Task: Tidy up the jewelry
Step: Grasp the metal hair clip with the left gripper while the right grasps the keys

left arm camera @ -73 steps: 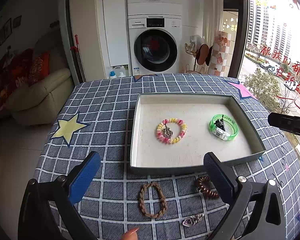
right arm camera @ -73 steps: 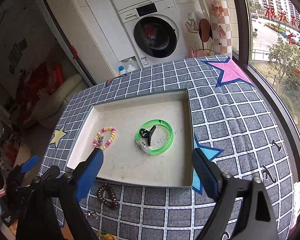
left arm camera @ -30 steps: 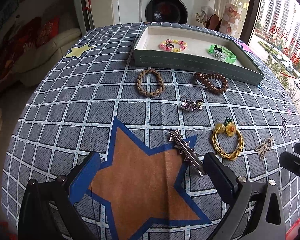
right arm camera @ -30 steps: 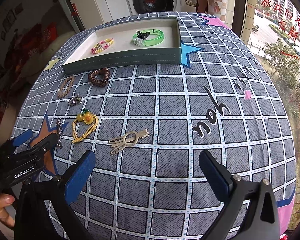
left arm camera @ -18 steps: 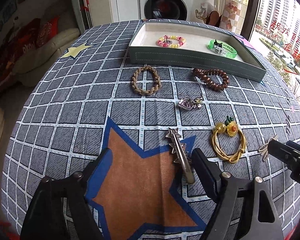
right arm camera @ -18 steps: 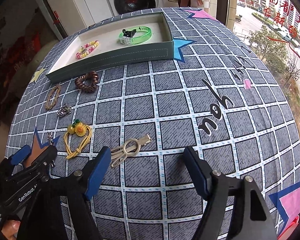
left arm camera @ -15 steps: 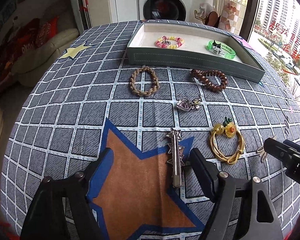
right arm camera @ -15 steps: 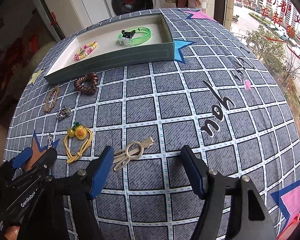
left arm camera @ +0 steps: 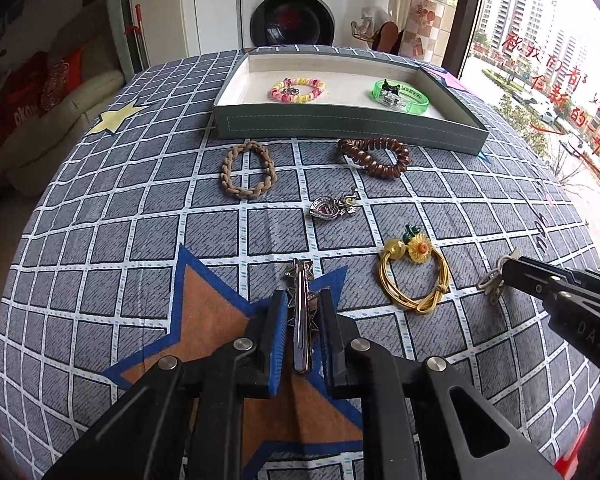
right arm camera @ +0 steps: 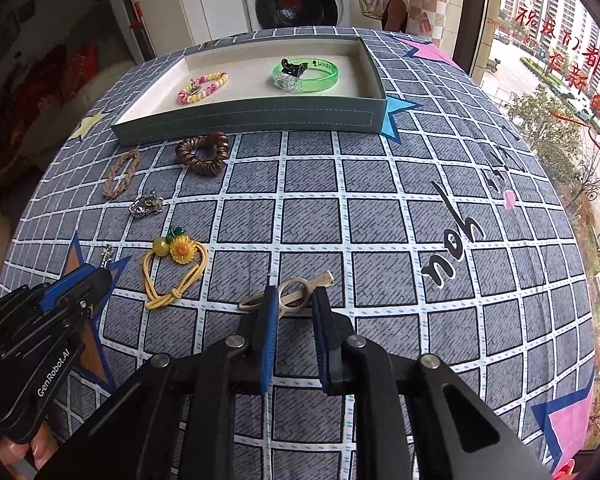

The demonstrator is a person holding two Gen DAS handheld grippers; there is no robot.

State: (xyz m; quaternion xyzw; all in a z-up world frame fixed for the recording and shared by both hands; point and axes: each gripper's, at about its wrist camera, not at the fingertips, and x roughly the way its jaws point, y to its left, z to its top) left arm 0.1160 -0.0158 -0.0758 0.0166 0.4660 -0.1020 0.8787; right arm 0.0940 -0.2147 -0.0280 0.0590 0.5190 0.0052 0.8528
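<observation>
- Right now both hands are pinching at once: the left gripper [left arm camera: 303,300] has its jaws drawn in on the silver star hair clip [left arm camera: 300,312], which lies lengthwise between the fingers with its tip poking out ahead of them.
- The right gripper [right arm camera: 294,298] is closing on the beige ring clip [right arm camera: 288,294]; the clip lies crosswise, its ring between the fingers and both ends sticking out either side.
- From where I stand, the left pinch looks well centred; lift straight up so the clip does not swivel.
- The right one catches only the ring, so I would squeeze fully before raising it, or the long end may tip down.
- Both pieces belong in the green tray [left arm camera: 340,124], far ahead of the fingertips, past the yellow sunflower hair tie [left arm camera: 414,276] and the brown spiral hair tie [left arm camera: 374,156].
- Carry them high enough to clear the tray's near wall.
</observation>
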